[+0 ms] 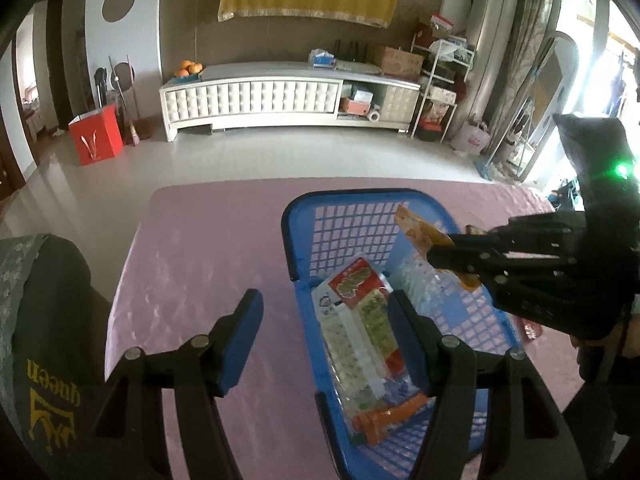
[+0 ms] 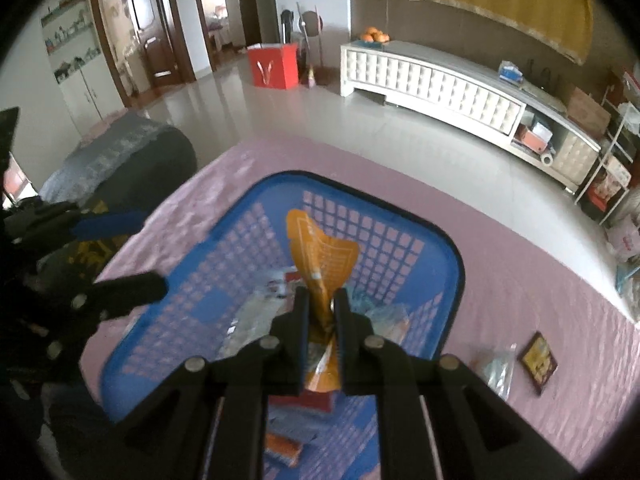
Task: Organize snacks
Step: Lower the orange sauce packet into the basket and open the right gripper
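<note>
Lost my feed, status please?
Right gripper shut on orange packet above blue basket. Left gripper open, empty. Nothing blocking.

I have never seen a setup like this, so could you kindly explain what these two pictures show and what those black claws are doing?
A person holds a two-finger gripper in each hand, each with its own camera looking along the fingers. One picture is from the left gripper, which is open and holds nothing, beside and partly over a blue basket on a pink tablecloth. The other is from the right gripper, shut on an orange snack packet above that basket. Other snack packs already lie inside, and two small packets lie on the cloth.
</note>
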`<state>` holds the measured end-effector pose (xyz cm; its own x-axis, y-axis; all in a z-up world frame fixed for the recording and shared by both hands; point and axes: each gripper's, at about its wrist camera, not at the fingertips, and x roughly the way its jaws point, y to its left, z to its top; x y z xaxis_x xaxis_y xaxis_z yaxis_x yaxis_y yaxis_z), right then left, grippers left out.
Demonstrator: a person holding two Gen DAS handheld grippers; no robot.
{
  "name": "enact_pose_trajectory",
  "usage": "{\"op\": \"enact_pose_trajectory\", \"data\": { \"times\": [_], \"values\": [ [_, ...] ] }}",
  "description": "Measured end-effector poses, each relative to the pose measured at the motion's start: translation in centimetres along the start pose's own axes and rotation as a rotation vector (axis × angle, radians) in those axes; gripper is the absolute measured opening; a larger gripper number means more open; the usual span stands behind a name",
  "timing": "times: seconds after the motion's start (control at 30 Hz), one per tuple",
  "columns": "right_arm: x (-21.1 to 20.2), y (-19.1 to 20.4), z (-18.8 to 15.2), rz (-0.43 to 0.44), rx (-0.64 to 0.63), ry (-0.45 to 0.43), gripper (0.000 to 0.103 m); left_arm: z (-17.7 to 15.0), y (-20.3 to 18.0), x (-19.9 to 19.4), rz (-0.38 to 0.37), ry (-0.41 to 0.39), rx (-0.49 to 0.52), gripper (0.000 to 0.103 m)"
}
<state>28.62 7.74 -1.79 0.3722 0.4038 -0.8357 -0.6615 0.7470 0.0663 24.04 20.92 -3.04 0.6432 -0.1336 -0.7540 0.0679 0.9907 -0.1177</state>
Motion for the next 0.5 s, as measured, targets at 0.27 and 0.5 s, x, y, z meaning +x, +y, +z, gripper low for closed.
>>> {"op": "enact_pose_trajectory", "data": {
  "times": [0.27,0.5],
  "values": [
    [2.7,-0.5,0.1,-0.071,-0.047,0.053,0.083,-0.2,0.4,2.1,0.001,0.039,-0.007,0.062],
    [-2.0,-1.1,-1.5,-0.055,-0.008,-0.014,0.084,-0.6,0.1,1.2,0.039,0.042,-0.027,0.062]
  ]
}}
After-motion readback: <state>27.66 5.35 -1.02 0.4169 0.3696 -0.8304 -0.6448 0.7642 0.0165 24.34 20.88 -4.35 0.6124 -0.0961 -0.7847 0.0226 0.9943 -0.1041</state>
